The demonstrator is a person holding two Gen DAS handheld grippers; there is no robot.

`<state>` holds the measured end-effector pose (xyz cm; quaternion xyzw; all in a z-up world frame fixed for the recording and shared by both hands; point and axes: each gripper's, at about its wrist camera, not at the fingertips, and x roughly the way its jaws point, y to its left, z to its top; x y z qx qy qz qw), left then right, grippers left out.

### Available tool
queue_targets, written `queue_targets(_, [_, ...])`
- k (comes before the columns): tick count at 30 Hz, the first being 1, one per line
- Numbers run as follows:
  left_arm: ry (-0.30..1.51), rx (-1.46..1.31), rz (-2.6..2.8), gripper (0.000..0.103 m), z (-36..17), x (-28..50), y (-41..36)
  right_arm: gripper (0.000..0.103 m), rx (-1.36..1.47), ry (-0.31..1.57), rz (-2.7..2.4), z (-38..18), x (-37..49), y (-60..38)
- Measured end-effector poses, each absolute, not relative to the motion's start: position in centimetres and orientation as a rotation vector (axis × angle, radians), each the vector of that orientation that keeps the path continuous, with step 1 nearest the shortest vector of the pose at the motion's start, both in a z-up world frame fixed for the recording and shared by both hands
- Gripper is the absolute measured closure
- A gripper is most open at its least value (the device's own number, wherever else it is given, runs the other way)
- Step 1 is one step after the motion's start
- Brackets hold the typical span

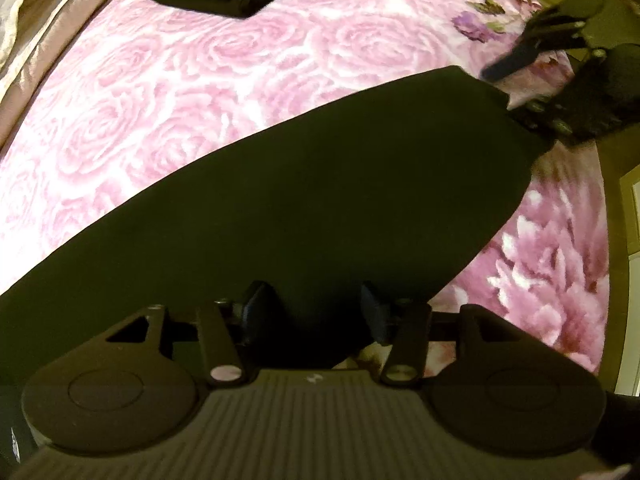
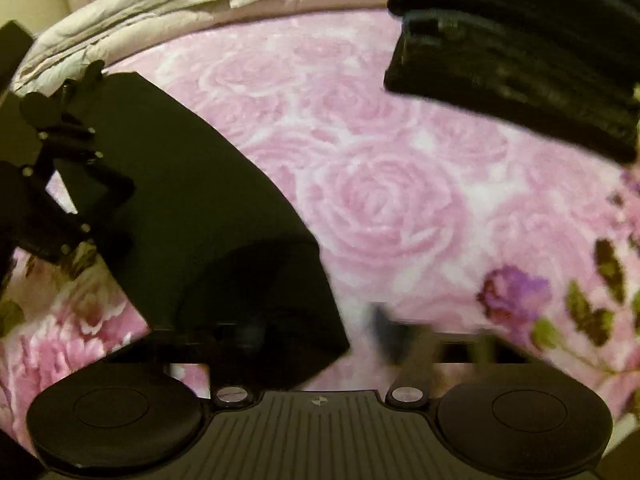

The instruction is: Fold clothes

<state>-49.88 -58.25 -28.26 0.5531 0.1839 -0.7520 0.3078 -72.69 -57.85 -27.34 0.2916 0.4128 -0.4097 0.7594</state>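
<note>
since both grippers, left (image 1: 316, 312) and right (image 2: 316, 334), have jaws wide open gripping nothing, the black garment (image 1: 320, 184) may unfold on the bed (image 1: 160, 92).

Matte black left gripper (image 1: 316, 308) — ribbed housing, round side discs, silver screws, dark blue fingers (image 1: 256, 304)
</note>
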Motion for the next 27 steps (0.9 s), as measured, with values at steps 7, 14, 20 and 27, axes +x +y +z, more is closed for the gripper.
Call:
queue_targets(7, [0.49, 1.47, -1.992, 0.053, -28.2, -50.0, -58.6, 0.103, 0.799, 0.721, -1.316, -24.1, -80.2, -57.8])
queue_targets(14, [0.496, 1.463, -1.997, 0.051, -28.2, -50.2, -58.9, 0.055, 1.013, 0.538, -1.261, -22.6, -81.4, -55.9])
queue_targets(20, [0.542, 1.447, -1.962, 0.051, -27.8, -49.2, -58.3, 0.034, 1.095, 0.523, -1.121, -24.3, -76.1, -55.5])
queue_targets(27, [0.623, 1.379, -1.83, 0.051, -25.2, -44.0, -54.3, 0.034, 0.985, 0.798, -1.188, -24.8, -73.4, -56.0])
